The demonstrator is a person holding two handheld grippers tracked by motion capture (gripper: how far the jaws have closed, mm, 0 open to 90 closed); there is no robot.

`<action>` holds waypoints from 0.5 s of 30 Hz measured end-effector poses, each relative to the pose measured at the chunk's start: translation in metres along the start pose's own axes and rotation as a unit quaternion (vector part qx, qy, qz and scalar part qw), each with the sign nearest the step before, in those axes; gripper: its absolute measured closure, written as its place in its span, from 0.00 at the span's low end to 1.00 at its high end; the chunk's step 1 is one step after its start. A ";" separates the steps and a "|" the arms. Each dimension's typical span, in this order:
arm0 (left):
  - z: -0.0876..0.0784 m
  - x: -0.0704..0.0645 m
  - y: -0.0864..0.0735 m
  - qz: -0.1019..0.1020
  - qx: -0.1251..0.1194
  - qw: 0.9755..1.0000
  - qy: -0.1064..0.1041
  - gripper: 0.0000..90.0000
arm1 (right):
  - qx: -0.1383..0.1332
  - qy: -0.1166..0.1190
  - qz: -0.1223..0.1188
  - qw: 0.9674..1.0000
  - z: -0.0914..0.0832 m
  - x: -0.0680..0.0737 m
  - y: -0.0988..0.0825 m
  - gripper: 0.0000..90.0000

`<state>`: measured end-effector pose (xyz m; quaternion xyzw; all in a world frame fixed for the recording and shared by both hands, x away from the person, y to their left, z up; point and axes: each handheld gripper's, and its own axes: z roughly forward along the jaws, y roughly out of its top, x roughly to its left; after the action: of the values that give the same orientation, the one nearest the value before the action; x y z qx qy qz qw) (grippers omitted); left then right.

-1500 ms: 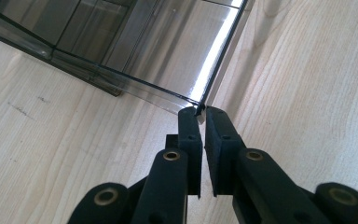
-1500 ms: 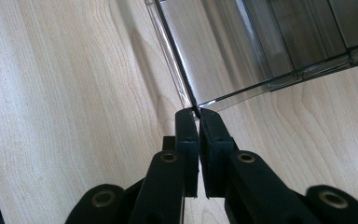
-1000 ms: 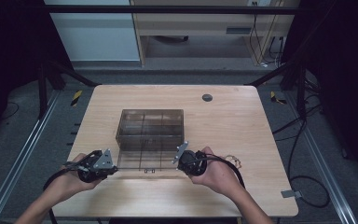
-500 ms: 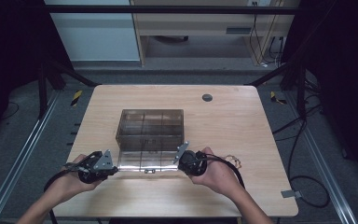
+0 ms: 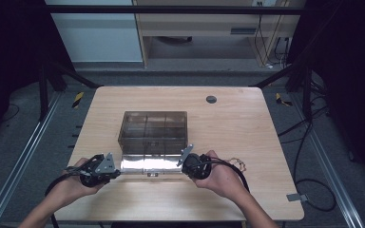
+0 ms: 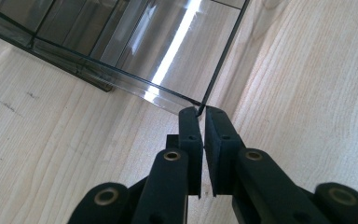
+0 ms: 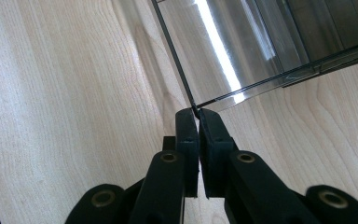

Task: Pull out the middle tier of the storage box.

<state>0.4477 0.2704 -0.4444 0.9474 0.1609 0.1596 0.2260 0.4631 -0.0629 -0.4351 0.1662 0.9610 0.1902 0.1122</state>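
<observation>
A smoky clear plastic box [image 5: 154, 128] with inner dividers stands at the middle of the wooden table [image 5: 247, 123]. Its thin clear lid [image 5: 149, 164] juts toward me along the front and catches a bright glare. My left gripper [image 5: 116, 171] is shut on the lid's front left corner. In the left gripper view the lid [image 6: 168, 46] has its corner edge pinched between the tips of that gripper [image 6: 200, 112]. My right gripper [image 5: 184, 162] is shut on the front right corner. In the right gripper view the lid [image 7: 223, 51] ends at its corner in that gripper [image 7: 196, 113].
A round dark grommet [image 5: 211, 99] sits in the tabletop behind and to the right of the box. A black cable [image 5: 240, 173] loops from the right gripper over the table's right front. Bare wood lies on both sides of the box.
The lid's front strip now shows a bright glare that was absent a second ago, so it has tilted a little. Both hands stay where they were.
</observation>
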 end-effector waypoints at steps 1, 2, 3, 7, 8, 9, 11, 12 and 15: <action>0.000 0.000 0.000 -0.001 0.000 1.000 0.001 0.94 | 0.000 0.000 0.000 1.000 0.000 0.000 0.000 0.97; 0.000 0.000 0.000 -0.001 -0.002 1.000 0.001 0.94 | 0.000 0.000 0.000 1.000 0.000 0.000 0.000 0.96; 0.000 0.000 0.000 -0.002 -0.003 1.000 0.000 0.93 | 0.000 0.001 0.000 1.000 0.000 0.000 0.000 0.96; 0.000 0.001 0.000 -0.006 -0.007 1.000 0.001 0.91 | 0.000 0.003 0.001 1.000 0.001 0.000 0.000 0.93; 0.000 0.001 0.000 -0.006 -0.008 1.000 0.000 0.90 | -0.001 0.004 0.002 1.000 0.001 0.000 0.000 0.91; -0.001 0.001 0.000 -0.006 -0.009 1.000 -0.001 0.87 | -0.002 0.006 0.001 1.000 0.001 0.000 0.000 0.88; -0.002 -0.001 -0.001 -0.011 -0.016 1.000 -0.001 0.81 | -0.004 0.009 0.004 1.000 0.000 0.001 -0.001 0.83; -0.002 -0.002 -0.002 -0.012 -0.018 1.000 0.003 0.77 | -0.005 0.009 0.004 1.000 -0.001 0.001 -0.001 0.81; -0.003 -0.004 -0.004 -0.023 -0.023 0.999 0.011 0.59 | -0.011 0.006 0.011 1.000 -0.006 -0.001 -0.005 0.77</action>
<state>0.4421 0.2736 -0.4444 0.9361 0.1816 0.1688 0.2494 0.4611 -0.0698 -0.4321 0.1747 0.9576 0.2029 0.1060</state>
